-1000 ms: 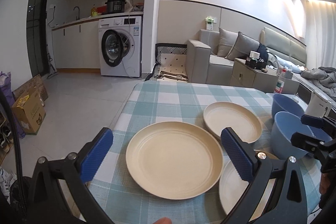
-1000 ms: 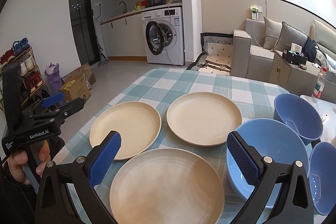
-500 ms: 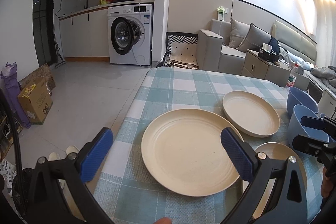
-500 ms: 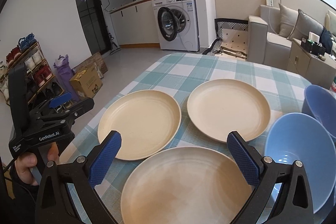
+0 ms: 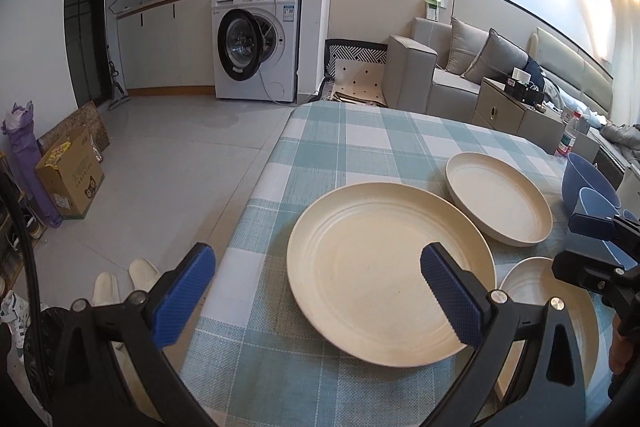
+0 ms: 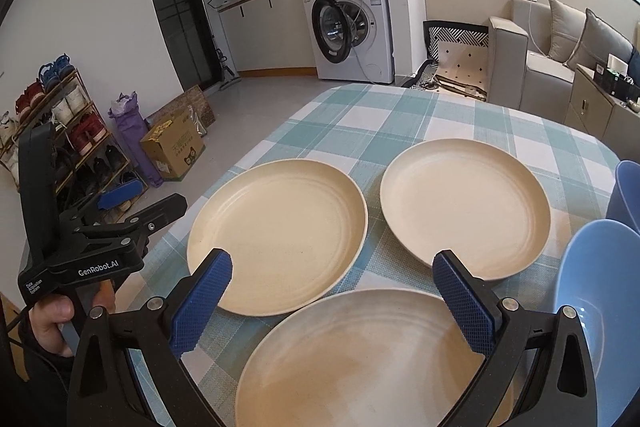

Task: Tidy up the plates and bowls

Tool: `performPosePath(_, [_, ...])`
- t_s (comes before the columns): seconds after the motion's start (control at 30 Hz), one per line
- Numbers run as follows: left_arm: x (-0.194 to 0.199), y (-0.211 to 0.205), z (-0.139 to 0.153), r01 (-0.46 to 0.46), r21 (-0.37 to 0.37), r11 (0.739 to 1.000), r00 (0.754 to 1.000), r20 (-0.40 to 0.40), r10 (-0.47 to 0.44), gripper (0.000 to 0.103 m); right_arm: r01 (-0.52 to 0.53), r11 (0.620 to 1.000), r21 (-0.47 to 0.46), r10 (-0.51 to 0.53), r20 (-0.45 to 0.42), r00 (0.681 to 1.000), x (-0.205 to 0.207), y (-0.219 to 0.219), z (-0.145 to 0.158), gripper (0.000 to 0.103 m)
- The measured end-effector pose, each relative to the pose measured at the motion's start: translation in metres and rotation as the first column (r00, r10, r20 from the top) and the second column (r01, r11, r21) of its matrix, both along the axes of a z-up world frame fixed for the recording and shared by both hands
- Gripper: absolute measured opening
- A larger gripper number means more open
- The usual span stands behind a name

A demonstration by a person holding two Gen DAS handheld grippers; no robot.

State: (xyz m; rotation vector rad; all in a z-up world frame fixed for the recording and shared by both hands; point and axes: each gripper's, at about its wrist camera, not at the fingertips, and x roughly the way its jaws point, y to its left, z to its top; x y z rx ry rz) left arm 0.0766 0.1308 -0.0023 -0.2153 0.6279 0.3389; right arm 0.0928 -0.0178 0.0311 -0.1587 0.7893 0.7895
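Three cream plates on the checked cloth of the counter:
- Near plate: directly below and between the blue pads of the right hand-held gripper, at the counter's near edge.
- Left plate: just ahead and to the left of the right hand-held gripper; its rim close beside the near plate's rim, contact not discernible.
- Far plate: ahead and to the right of the right hand-held gripper, apart from the left plate by a narrow strip of cloth.

Blue bowls: at the right of the right hand-held gripper, just beside the near plate and far plate; count not determinable from this view.

Right hand-held gripper: fingers spread wide, pinching nothing, above the near plate.

Left hand-held gripper: fingers spread wide, pinching nothing; right pad over the left plate, left pad beyond the counter's left edge, over the floor.

Washing machine: far ahead, across the floor, door ajar.
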Motion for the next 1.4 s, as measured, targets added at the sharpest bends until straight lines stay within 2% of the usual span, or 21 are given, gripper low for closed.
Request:
performPosePath(0.1, [0.002,0.003,-0.005,0.013,-0.017,1.000,1.000,-0.012,-0.014,0.103,0.002,1.000,-0.013,-0.002,-0.012,1.000,0.005,0.006,-0.005,0.101])
performPosePath(0.33, [0.006,0.004,-0.013,0.026,-0.017,1.000,0.999,-0.031,-0.026,0.101,0.003,1.000,-0.019,-0.004,-0.048,0.999,0.016,0.016,-0.019,0.090])
performPosePath(0.37, [0.006,0.004,-0.014,0.033,-0.023,0.999,0.999,-0.032,-0.034,0.096,0.002,1.000,-0.022,-0.003,-0.057,0.998,0.018,0.017,-0.021,0.086])
performPosePath(0.43, [0.007,0.004,-0.017,0.047,-0.035,0.998,0.998,-0.040,-0.048,0.084,0.002,1.000,-0.028,-0.004,-0.071,0.997,0.021,0.019,-0.025,0.085])
performPosePath(0.63, [0.011,0.005,-0.024,0.052,-0.045,0.998,0.997,-0.062,-0.055,0.084,-0.003,0.999,-0.038,-0.001,-0.114,0.994,0.028,0.024,-0.034,0.079])
performPosePath(1.0, [0.018,0.008,-0.037,0.045,-0.056,0.997,0.993,-0.103,-0.051,0.084,-0.018,0.998,-0.067,0.007,-0.150,0.989,0.034,0.039,-0.047,0.078])
performPosePath(1.2, [0.022,0.014,-0.047,0.035,-0.095,0.995,0.990,-0.133,-0.048,0.084,-0.019,0.996,-0.084,0.003,-0.180,0.984,0.039,0.046,-0.055,0.070])
performPosePath(1.4, [0.022,0.014,-0.050,0.030,-0.092,0.995,0.989,-0.138,-0.042,0.084,-0.025,0.995,-0.096,0.006,-0.193,0.981,0.041,0.051,-0.062,0.054])
